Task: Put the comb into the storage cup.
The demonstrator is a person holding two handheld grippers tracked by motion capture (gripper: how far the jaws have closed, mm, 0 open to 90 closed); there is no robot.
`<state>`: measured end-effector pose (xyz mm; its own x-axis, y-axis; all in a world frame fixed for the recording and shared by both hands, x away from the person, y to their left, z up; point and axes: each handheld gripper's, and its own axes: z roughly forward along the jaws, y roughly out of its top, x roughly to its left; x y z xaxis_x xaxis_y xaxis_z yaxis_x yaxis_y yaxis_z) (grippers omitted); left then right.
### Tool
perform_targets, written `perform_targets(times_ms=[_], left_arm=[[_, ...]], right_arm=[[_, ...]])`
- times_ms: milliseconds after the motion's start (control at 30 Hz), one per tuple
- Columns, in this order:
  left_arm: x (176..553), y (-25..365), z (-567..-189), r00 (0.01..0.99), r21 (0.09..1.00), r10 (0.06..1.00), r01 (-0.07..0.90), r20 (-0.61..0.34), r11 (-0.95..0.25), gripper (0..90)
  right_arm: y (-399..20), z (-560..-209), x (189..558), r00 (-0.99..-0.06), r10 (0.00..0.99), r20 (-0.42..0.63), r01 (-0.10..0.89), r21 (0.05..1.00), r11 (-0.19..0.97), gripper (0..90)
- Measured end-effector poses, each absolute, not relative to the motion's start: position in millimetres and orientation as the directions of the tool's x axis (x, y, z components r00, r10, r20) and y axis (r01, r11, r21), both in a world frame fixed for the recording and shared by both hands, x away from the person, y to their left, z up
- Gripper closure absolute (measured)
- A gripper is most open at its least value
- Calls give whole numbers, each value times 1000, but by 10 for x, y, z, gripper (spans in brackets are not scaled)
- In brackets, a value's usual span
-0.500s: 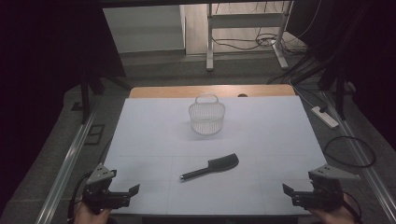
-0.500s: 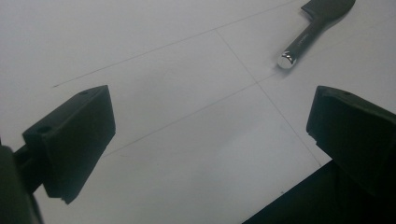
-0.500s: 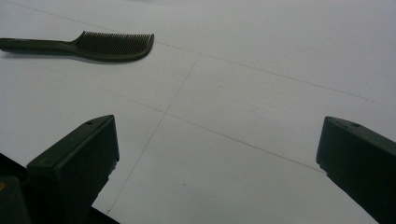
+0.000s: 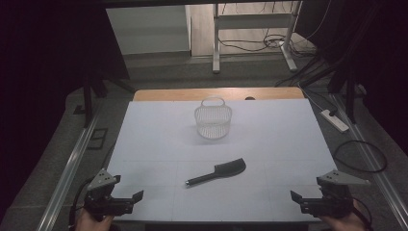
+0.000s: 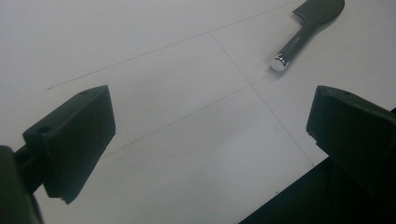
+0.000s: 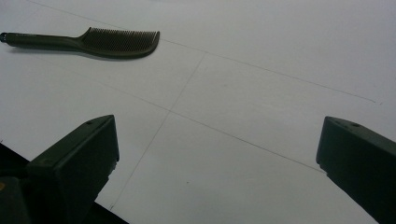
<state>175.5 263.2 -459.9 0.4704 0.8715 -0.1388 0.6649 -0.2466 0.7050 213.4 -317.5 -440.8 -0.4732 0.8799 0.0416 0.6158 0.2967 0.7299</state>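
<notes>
Nothing shifted since before: both claws, left (image 4: 136, 197) and right (image 4: 295, 198), agape at table (image 4: 269, 130) near edge.

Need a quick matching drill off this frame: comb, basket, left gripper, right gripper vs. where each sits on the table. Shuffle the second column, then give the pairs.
Things:
1. comb
2. basket
3. left gripper
4. right gripper

Places:
A. near-right corner of the white sheet, jaws apart and empty
B. far half of the sheet, standing upright near the middle
C. near-left corner of the sheet, jaws apart and empty
D. lying flat at the middle of the sheet, between basket and near edge

Pairs: 1-D, 2-B, 3-C, 4-A
</notes>
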Motion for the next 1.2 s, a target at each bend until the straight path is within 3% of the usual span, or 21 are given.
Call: perform_targets(times_ms=[500,1200], left_arm=[[1770,2654,-4598,455,702,874,679,-171,-215,0],[1874,2577,-4603,511,695,834,677,-210,-240,0]], right_arm=[[-3165,-4410,2129,-481,876,36,612,729,306,0],[-3154,-4412,2131,-481,876,24,611,726,316,0]])
